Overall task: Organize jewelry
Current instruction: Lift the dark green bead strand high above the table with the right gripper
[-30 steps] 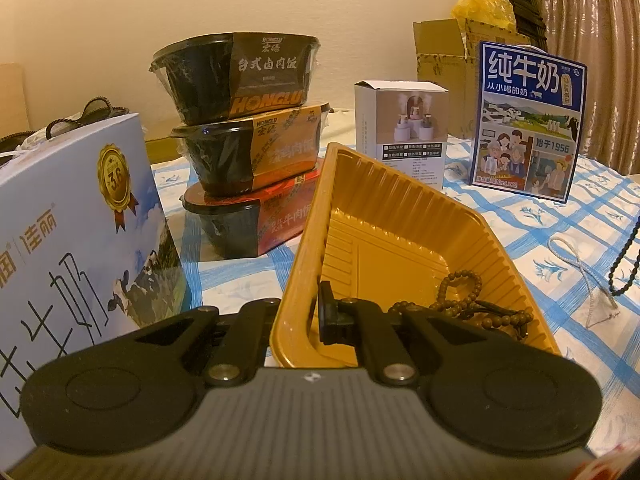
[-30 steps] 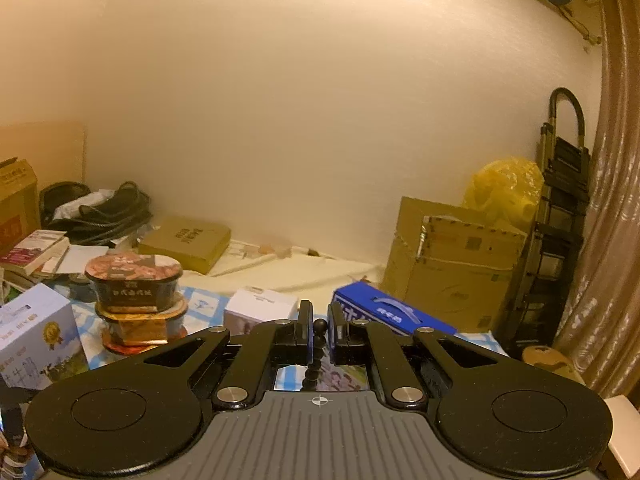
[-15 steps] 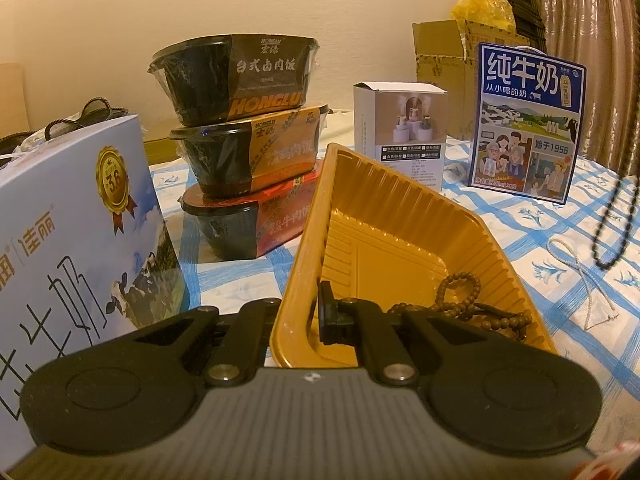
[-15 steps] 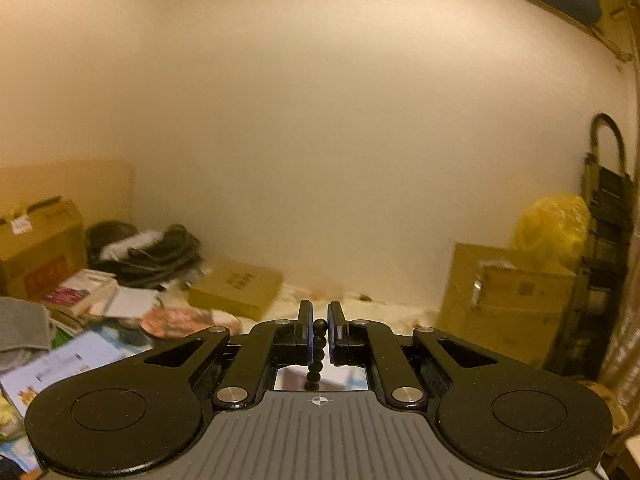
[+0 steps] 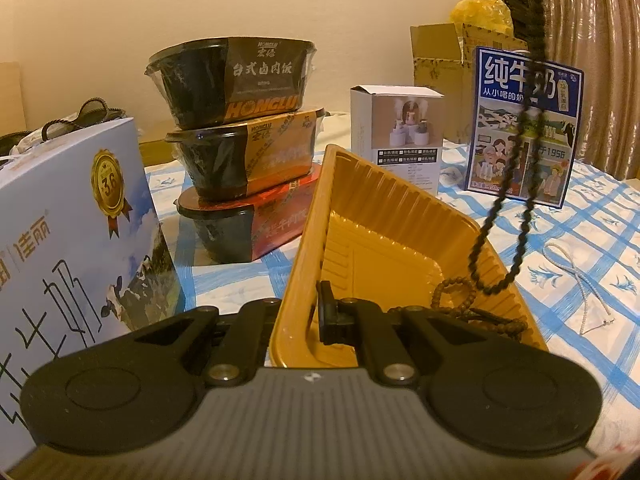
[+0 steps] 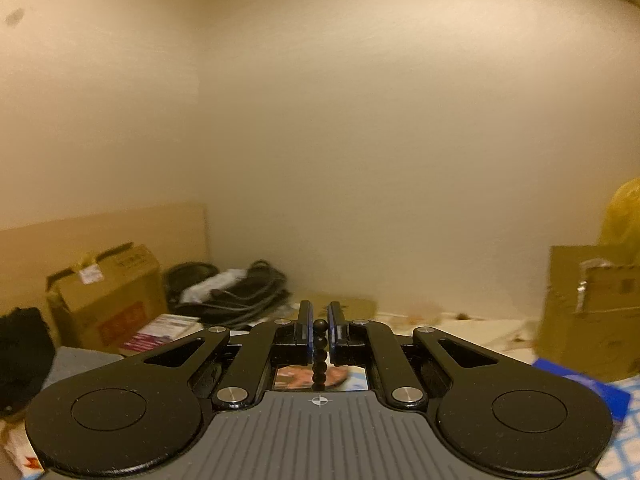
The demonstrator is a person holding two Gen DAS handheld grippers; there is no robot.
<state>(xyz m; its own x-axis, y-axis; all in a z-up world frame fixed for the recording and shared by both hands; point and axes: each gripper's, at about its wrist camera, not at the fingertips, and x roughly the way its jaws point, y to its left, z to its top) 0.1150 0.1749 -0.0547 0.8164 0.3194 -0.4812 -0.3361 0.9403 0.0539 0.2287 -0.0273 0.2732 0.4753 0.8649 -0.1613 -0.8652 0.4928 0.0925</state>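
My left gripper (image 5: 310, 312) is shut on the near rim of a yellow plastic tray (image 5: 384, 220) and holds it tilted up. A brown bead bracelet (image 5: 460, 304) lies in the tray's near right corner. A black bead necklace (image 5: 520, 184) hangs from above, its lower loop over the tray's right rim. My right gripper (image 6: 319, 334) is shut on that black bead necklace (image 6: 319, 354), held high and facing the wall. A thin white chain (image 5: 576, 276) lies on the blue checked tablecloth (image 5: 600, 248) to the right of the tray.
Three stacked black meal bowls (image 5: 240, 140) stand behind the tray. A white-blue milk carton box (image 5: 68, 232) is at the left, a small white box (image 5: 396, 136) and a blue milk box (image 5: 524, 124) behind. Cardboard boxes (image 6: 108, 296) and cables line the wall.
The right gripper has risen and swung left with the black necklace. The necklace has moved from the table's right edge to hang over the tray. The left gripper and tray have stayed still.
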